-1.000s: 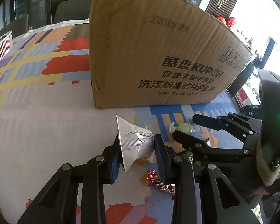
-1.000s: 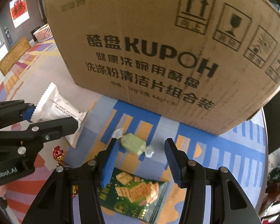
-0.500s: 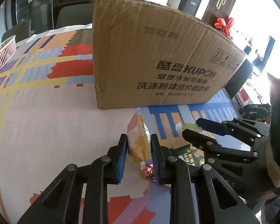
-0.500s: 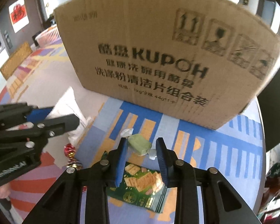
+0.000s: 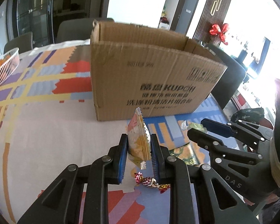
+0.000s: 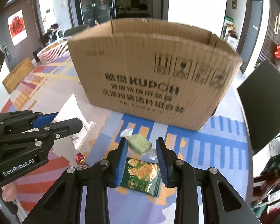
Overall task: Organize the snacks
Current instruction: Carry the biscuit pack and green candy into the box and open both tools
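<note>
Left wrist view: the left gripper (image 5: 139, 149) pinches a light, crinkly snack packet (image 5: 138, 140) at mid-body, raised before the open cardboard box (image 5: 149, 78); a foil candy (image 5: 151, 182) lies below.

Right wrist view: the right gripper (image 6: 141, 153), level and forward, clasps a soft green wrapped candy (image 6: 140, 144) above a cracker packet (image 6: 141, 175).

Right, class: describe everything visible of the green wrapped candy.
The green wrapped candy is a pale green block in clear, glossy film twisted shut at both ends. It sits tilted between the blue pads of the right gripper, lifted above the green cracker packet, in front of the cardboard box.
</note>
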The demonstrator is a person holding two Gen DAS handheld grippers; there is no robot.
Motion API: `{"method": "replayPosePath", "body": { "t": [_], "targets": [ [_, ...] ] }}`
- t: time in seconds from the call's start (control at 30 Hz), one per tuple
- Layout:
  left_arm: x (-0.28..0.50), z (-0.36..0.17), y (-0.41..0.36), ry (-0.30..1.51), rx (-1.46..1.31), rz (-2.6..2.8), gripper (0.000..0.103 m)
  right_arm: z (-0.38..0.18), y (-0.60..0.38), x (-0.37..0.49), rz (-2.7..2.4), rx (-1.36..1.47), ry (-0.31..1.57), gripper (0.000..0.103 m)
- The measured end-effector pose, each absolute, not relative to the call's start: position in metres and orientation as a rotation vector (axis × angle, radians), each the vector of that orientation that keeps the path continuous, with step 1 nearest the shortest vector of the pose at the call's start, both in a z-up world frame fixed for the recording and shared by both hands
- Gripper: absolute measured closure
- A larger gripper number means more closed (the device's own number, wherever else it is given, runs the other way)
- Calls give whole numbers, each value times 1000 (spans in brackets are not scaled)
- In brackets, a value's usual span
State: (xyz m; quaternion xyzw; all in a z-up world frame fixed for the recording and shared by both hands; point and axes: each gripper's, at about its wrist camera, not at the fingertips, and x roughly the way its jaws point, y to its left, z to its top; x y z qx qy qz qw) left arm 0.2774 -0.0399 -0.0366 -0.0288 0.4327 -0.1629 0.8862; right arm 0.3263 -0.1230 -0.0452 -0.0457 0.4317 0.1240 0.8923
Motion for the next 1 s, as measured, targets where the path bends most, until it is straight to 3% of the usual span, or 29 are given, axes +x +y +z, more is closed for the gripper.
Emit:
{"method": "replayPosePath", "body": {
  "t": [0.73, 1.0],
  "targets": [
    [275, 91, -41, 616, -40, -349, 79, 87, -153, 305, 212, -34, 569, 71],
    [299, 113, -43, 585, -17, -343, 79, 115, -152, 323, 198, -34, 519, 71]
  ]
}}
